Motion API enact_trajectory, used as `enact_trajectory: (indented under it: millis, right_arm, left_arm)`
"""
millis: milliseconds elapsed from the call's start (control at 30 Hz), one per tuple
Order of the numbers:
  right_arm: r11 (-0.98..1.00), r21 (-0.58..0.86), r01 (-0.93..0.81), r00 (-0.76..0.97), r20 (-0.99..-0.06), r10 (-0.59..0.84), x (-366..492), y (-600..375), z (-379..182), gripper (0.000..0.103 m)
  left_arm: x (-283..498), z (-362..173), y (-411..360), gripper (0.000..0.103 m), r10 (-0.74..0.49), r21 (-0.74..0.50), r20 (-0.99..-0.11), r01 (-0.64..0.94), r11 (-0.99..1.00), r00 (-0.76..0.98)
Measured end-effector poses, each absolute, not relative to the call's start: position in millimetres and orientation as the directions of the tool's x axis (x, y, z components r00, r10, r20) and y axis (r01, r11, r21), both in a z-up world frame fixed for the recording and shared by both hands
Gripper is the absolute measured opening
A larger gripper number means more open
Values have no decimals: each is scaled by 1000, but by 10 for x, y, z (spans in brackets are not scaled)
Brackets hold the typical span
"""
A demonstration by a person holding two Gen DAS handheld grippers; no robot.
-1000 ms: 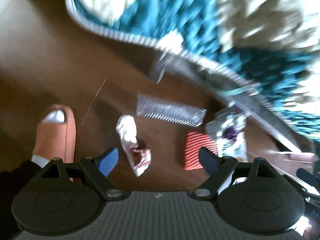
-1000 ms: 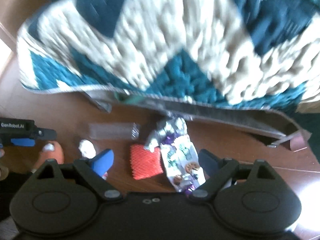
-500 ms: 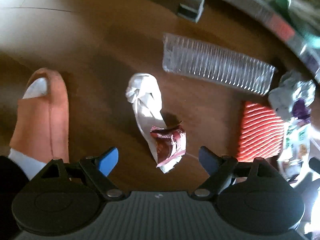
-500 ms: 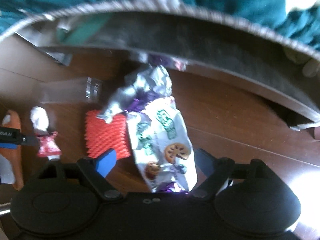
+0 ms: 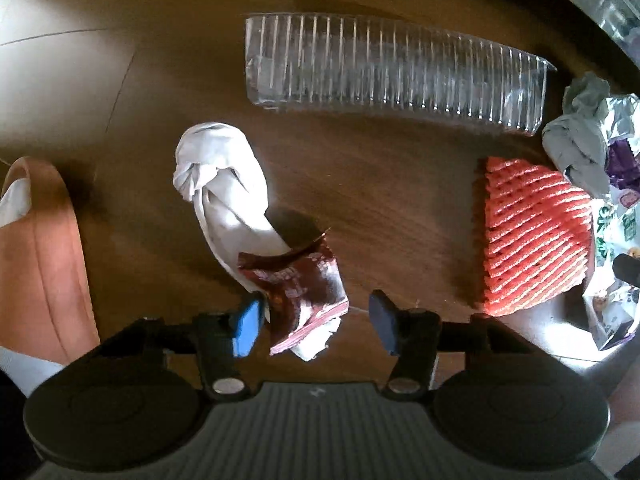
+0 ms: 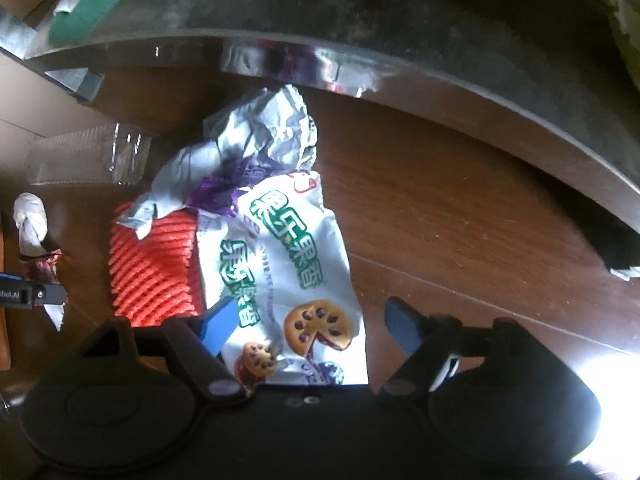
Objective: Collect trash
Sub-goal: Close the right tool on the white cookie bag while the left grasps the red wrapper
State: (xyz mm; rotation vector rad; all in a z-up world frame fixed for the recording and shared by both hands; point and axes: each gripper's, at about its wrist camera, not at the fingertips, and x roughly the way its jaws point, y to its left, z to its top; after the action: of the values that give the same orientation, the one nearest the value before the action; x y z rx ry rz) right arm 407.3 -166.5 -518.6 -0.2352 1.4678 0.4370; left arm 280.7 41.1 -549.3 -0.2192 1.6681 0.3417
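Left gripper (image 5: 316, 322): jaws about half-way in and have just been closing. The dark red wrapper (image 5: 298, 292) sits between them. The near pad (image 5: 246, 326) looks to be right against the wrapper's edge, the far pad stands clear of it with floor showing in the gap, so no squeeze on it. Contact on the near side is hard to call in this light.

The wrapper is stuck to the end of a twisted white tissue (image 5: 222, 178) that runs away from the fingers across the brown wood floor (image 5: 380, 184). Beyond it a clear ribbed plastic tray (image 5: 396, 74) lies on its side. Off to one side an orange foam fruit net (image 5: 532, 240) lies flat; at the opposite edge, an orange slipper (image 5: 44, 264) with a white sock in it.

Right gripper (image 6: 310, 326): jaws wide, have just been closing a bit. A white snack bag (image 6: 288, 264) with green print and biscuit pictures lies flat on the floor between them, neither pad pressing it. Its crumpled silver-purple top end (image 6: 248, 148) points away from the fingers and overlaps the foam net, which lies just beside the bag. Past the bag, the dark underside edge of some furniture (image 6: 440, 32).

All trash is on the floor; nothing lifted.
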Motion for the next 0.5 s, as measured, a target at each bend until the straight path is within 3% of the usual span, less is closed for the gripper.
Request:
enact_trajectory:
  millis: [100, 367, 433, 500]
  right_arm:
    - [888, 98, -450, 32, -992, 126, 4066, -1639, -5252, 73]
    - [871, 64, -488, 13, -997, 81, 4013, -1607, -5360, 46]
    - [853, 41, -520, 19, -998, 60, 3983, -1579, -5353, 24]
    - [853, 40, -521, 7, -999, 52, 3968, -1561, -5346, 13]
  left_arm:
    - [2825, -5523, 399, 42, 57, 98, -989, -331, 939, -133]
    - [2814, -5573, 433, 34, 39, 75, -993, -337, 939, -113]
    - [2805, -5568, 442, 33, 35, 70, -993, -338, 939, -108]
    - [2802, -5533, 460, 30, 33, 67, -994, -340, 938, -104]
